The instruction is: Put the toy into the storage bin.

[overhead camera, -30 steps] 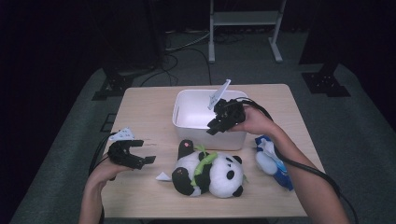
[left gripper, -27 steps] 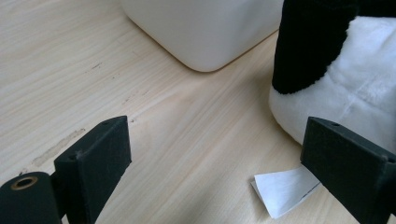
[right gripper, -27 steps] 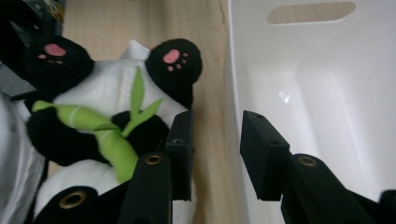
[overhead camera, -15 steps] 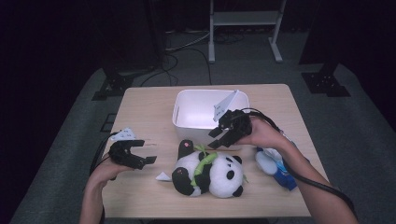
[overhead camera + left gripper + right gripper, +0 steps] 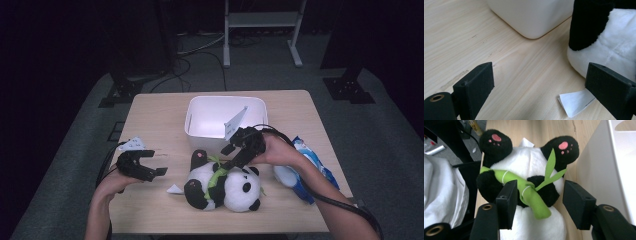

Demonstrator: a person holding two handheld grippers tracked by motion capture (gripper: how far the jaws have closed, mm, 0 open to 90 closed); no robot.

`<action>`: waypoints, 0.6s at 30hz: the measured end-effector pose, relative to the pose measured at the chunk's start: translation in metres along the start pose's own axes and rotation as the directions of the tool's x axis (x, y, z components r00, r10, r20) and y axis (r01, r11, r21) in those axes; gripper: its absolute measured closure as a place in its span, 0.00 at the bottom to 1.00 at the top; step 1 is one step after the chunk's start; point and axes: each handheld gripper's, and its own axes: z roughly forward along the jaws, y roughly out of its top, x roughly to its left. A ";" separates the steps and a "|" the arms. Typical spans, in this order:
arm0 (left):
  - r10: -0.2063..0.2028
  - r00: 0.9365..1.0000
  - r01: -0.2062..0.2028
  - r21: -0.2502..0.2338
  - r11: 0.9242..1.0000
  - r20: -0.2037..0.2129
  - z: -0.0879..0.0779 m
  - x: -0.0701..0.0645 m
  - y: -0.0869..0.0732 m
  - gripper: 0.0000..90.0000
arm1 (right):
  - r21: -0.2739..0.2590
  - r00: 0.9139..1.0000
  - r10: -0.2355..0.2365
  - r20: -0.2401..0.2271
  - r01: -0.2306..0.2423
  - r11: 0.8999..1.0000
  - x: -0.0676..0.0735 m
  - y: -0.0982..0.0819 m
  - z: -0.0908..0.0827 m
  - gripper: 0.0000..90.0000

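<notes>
Right gripper jaws spread over plush panda; left gripper left of it, also spread, empty.

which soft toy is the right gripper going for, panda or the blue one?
The panda. The right gripper hangs open right over its green bamboo, fingers on either side. The blue toy lies apart at the table's right edge, beyond the person's wrist.

Light pools on the pale wooden worktop, pitch dark around it; gripper views sharp, soft shadows.
</notes>
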 end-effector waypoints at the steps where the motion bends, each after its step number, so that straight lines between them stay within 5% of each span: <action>1: 0.002 1.000 -0.002 0.000 1.000 0.000 0.000 0.000 0.000 0.08 | 0.003 1.000 -0.003 -0.004 0.003 1.000 0.000 0.000 0.002 0.48; 18: -0.001 1.000 0.001 -0.006 1.000 0.000 0.000 -0.001 0.001 0.08 | 0.068 1.000 0.005 -0.030 -0.003 0.998 0.001 -0.008 0.036 0.40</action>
